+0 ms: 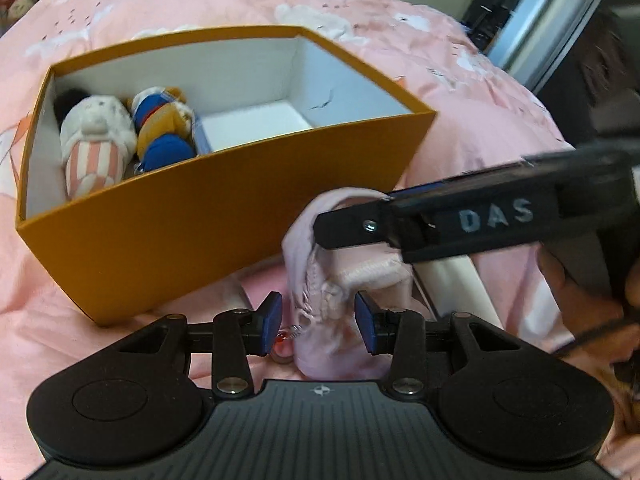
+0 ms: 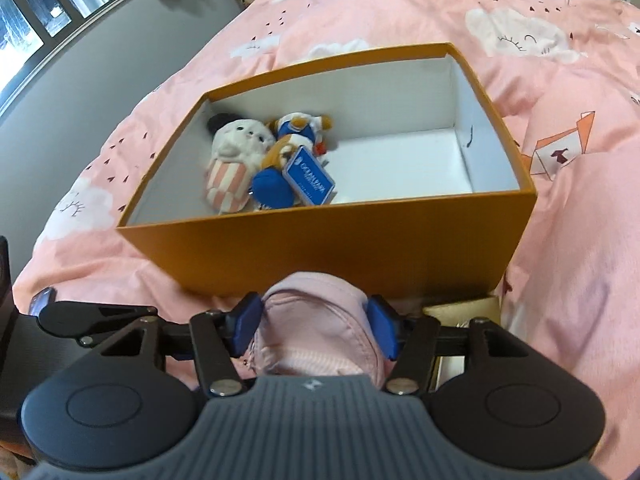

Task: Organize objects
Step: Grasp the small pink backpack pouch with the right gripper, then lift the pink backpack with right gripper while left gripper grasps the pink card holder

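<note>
Pink pouch (image 2: 316, 320) sits before the box (image 2: 320, 248) at 6 o'clock, pinched by the right claw (image 2: 314, 326), left claw (image 1: 318, 322) open astride it; a slack hold could drop it short.

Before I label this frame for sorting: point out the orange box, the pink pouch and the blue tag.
orange box (image 2: 320, 252), right wrist view, near outer wall.
pink pouch (image 2: 316, 320), right wrist view, upper fabric.
blue tag (image 2: 309, 182), right wrist view, printed face.
</note>
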Tool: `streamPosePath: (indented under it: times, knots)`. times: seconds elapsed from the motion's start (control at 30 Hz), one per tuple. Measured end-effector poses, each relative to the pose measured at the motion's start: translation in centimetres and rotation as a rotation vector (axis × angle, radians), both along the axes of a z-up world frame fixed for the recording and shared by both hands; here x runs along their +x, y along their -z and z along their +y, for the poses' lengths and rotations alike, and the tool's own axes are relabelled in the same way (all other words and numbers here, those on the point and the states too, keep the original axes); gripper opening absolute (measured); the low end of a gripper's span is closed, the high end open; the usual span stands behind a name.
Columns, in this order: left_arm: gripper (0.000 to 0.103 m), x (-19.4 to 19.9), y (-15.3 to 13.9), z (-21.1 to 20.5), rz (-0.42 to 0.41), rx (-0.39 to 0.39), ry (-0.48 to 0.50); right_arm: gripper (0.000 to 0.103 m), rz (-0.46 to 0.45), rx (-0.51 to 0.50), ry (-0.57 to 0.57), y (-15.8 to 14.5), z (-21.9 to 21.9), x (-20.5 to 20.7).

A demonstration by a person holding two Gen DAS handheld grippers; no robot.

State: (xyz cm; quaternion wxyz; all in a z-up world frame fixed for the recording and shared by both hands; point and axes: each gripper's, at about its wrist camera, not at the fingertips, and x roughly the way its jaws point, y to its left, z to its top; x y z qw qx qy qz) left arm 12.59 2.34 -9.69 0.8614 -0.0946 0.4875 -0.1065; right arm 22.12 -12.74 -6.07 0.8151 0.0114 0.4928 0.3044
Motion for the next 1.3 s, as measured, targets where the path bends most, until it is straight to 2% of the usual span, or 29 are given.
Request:
streamPosePath:
  times: [0.07,0.17,0.27,0.33,0.43,0.53,0.6,0.67,0.73,0.83,1.0,1.07,1.17,1.23,1.3]
  knots:
    - [0.046,0.1,0.2,0.2,0.006,-0.007,-0.011,0.072,-0.013,0.003,0.020,0.2,-0.7,0.0]
    - [0.046,0.1,0.4,0.8,0.024,-0.022,-0.023,0.073,-0.014,0.009,0.037,0.4,-2.0,-0.6]
    - [0.046,0.2,0.5,1.2,0.044,-0.029,-0.042,0.073,0.007,-0.014,0.035,1.8,-2.6,-0.9]
    - [0.046,0.3,0.6,1.4,0.048,-0.019,-0.039,0.069,0.029,-0.025,0.041,3.1,-2.6,-0.6]
    - [0.046,0.2,0.6,1.3,0.045,0.017,-0.019,0.059,0.085,0.044,0.051,4.7,-2.9,0.0]
    - [0.046,0.2,0.7,1.0,0.045,0.048,0.007,0.048,0.095,0.068,0.042,5.2,-2.7,0.2]
    - [0.046,0.4,0.7,0.7,0.042,0.072,0.030,0.030,0.093,0.065,0.037,5.2,-2.8,0.0]
    - [0.046,0.4,0.5,0.2,0.031,0.097,0.066,0.023,0.092,0.069,0.037,4.6,-3.1,-0.4]
    - [0.046,0.5,0.3,-0.5,0.019,0.130,0.113,0.021,0.068,0.069,0.050,3.3,-3.8,-1.1]
    - [0.046,0.6,0.0,-2.4,-0.003,0.212,0.228,0.020,-0.021,0.026,0.098,0.7,-5.4,-2.4]
    - [0.046,0.8,0.6,-6.5,-0.051,0.448,0.467,0.021,-0.100,-0.004,0.219,-2.3,-9.2,-3.4]
    - [0.049,1.0,1.4,-8.1,-0.049,0.514,0.571,0.021,-0.125,-0.037,0.255,-2.4,-10.0,-3.5]
    - [0.051,1.3,3.1,-10.2,-0.016,0.610,0.731,0.021,-0.079,0.011,0.287,-1.7,-11.6,-3.1]
    - [0.051,1.7,4.3,-11.1,-0.001,0.685,0.797,0.021,-0.075,0.027,0.285,-1.3,-11.7,-3.3]
    - [0.052,2.5,5.0,-11.4,0.037,0.701,0.825,0.021,-0.079,0.036,0.280,-1.1,-11.8,-3.4]
